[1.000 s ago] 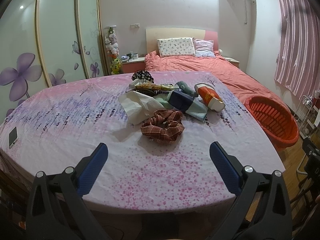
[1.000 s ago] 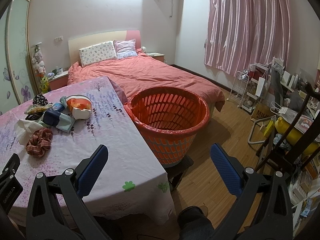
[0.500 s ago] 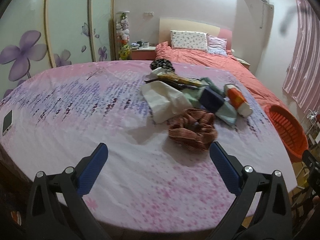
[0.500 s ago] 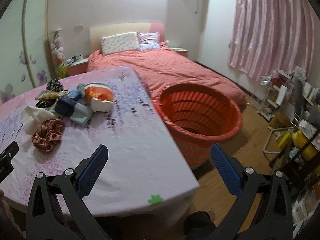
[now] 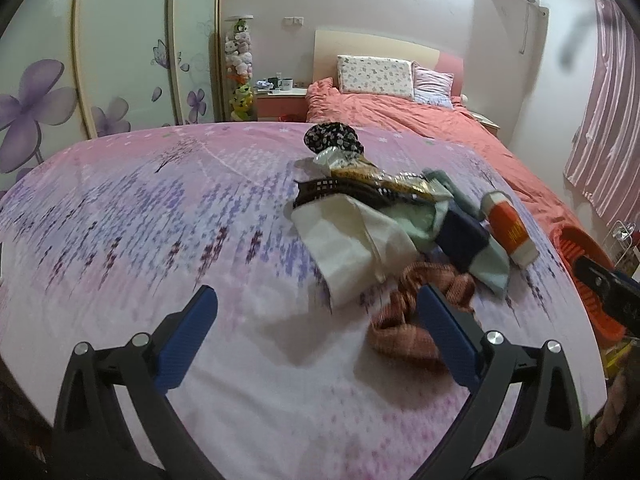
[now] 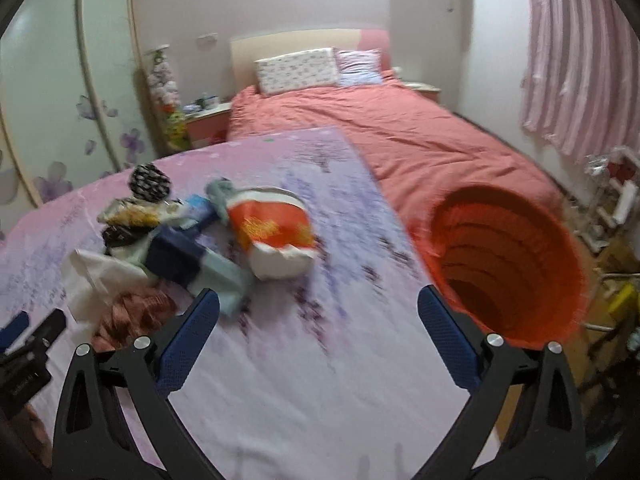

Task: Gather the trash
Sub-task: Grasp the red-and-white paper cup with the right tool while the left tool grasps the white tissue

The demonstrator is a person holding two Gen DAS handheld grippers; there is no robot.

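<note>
1. The left gripper [image 5: 316, 312] was held above the near part of the table [image 5: 120, 208], which was covered with a pink-and-lilac cloth. Its blue fingers [image 5: 186, 338] were spread wide, with nothing between them.
2. A trash pile was noted mid-table. A white paper bag [image 5: 352, 240] lay on the left of the pile, with a black patterned item [image 5: 332, 138] behind it, toward the bed.
3. A plaid fabric ring [image 5: 404, 320] lay at the near edge of the pile, partly hidden by the left gripper's right finger.
4. A dark blue and pale green wrapper [image 6: 188, 258] was seen just right of the bag, and beside it a crushed orange-and-white cup [image 6: 276, 236].
5. The right gripper [image 6: 318, 320] was held wide and empty over the table's right edge.
6. An orange basket [image 6: 560, 240] stood on the floor right of the table, well apart from the pile.
</note>
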